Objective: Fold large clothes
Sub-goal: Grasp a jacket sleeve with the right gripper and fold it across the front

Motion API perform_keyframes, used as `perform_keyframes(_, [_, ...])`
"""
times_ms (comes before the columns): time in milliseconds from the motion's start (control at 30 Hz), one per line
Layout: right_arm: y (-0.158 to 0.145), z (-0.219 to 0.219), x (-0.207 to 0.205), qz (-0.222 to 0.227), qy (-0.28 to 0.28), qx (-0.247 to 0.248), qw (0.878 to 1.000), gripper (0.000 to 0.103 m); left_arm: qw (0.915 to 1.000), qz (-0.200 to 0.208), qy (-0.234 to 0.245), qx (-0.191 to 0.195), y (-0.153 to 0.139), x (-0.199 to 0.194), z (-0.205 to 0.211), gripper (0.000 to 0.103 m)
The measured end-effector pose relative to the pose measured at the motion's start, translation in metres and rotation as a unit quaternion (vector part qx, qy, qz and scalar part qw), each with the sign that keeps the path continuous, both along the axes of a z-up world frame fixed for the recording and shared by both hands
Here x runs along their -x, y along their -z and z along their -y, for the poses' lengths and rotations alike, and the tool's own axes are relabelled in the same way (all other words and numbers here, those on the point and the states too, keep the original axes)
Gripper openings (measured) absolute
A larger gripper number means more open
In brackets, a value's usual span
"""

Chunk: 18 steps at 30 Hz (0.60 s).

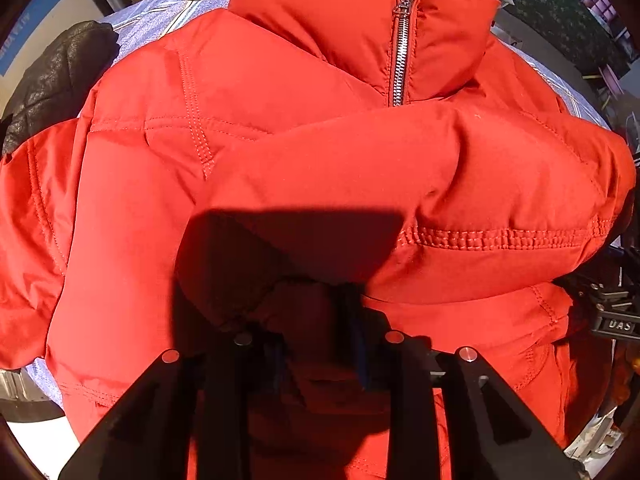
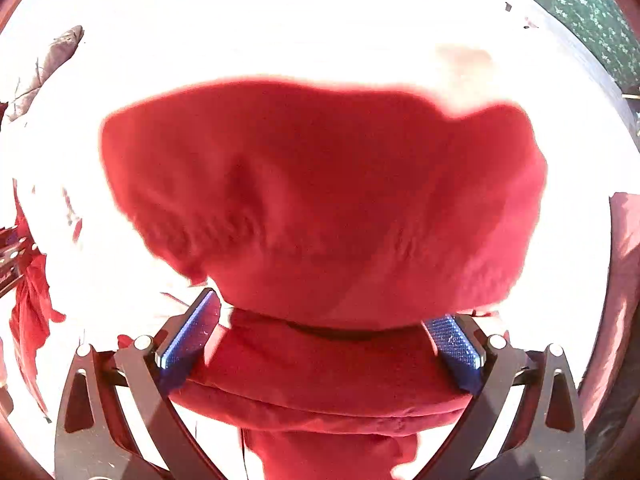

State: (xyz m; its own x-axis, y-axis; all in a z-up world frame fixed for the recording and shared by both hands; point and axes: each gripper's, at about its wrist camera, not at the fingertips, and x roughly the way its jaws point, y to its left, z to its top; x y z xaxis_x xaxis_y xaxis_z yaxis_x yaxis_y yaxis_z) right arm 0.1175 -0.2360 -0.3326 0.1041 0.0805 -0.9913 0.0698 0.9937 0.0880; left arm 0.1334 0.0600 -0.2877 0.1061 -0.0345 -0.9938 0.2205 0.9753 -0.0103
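A red padded jacket (image 1: 304,168) lies front-up on a pale blue patterned cloth (image 1: 168,12) that covers the work surface, its collar and metal zipper (image 1: 402,40) at the far side from the left tongs (image 1: 316,316) and one sleeve (image 1: 420,184) folded across the chest. A dark quilted garment (image 1: 52,84) rests on the cloth beyond the jacket, to the left of those tongs; dark railing bars and a green patterned hanging (image 1: 560,12) close the room behind. Left tongs: jaws narrowly parted, in deep shadow, red sleeve fabric bunched between them; whether the pads press on it cannot be told. Right tongs (image 2: 320,344): jaws wide apart, blue ribbed pads (image 2: 188,336) flanking a thick red fold of the jacket, contact not discernible; most of that view is washed out by glare. Legible writing: "DAS" on a black fitting (image 1: 618,326) at the right edge of the left-wrist view.
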Motion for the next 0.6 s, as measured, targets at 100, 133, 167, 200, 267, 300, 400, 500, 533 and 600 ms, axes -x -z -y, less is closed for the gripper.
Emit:
perform_keyframes(100, [-0.012,0.003,0.005,-0.001,0.024,0.009,1.000,0.098,1.0000,-0.002,0.001,-0.003,0.000,-0.001,0.003,0.027])
perform_keyframes(133, [-0.018,0.003,0.010,0.004,0.033,0.009,0.999,0.098,1.0000,-0.002,0.001,-0.003,0.000,-0.002,0.003,0.027])
perform_keyframes(167, [-0.025,0.003,0.015,0.014,0.042,0.006,0.999,0.098,1.0000,-0.002,0.000,-0.003,-0.001,0.001,0.007,0.027])
perform_keyframes(200, [-0.033,0.003,0.019,0.026,0.047,-0.003,0.999,0.098,1.0000,-0.001,0.000,-0.003,0.000,0.001,0.009,0.027])
perform_keyframes(267, [-0.042,0.001,0.027,0.041,0.047,-0.011,0.998,0.098,1.0000,0.000,0.001,-0.003,0.001,0.002,0.012,0.027])
perform_keyframes(300, [-0.044,-0.001,0.031,0.044,0.043,-0.010,0.998,0.098,1.0000,0.002,0.002,-0.005,0.001,0.002,0.013,0.027])
perform_keyframes(400, [-0.032,-0.006,0.036,0.024,0.022,-0.001,0.999,0.098,0.9999,0.006,0.006,-0.009,0.002,0.005,0.014,0.029])
perform_keyframes(500, [-0.020,-0.002,0.037,-0.009,-0.001,0.007,1.000,0.098,0.9996,0.011,0.020,-0.018,0.003,0.011,0.022,0.030])
perform_keyframes(533, [-0.019,-0.002,0.037,-0.013,-0.003,0.010,1.000,0.098,0.9995,0.011,0.021,-0.019,0.003,0.011,0.023,0.030])
perform_keyframes(600, [-0.019,-0.002,0.036,-0.018,0.000,0.014,1.000,0.098,0.9999,0.006,0.011,-0.009,0.000,0.009,0.022,0.030])
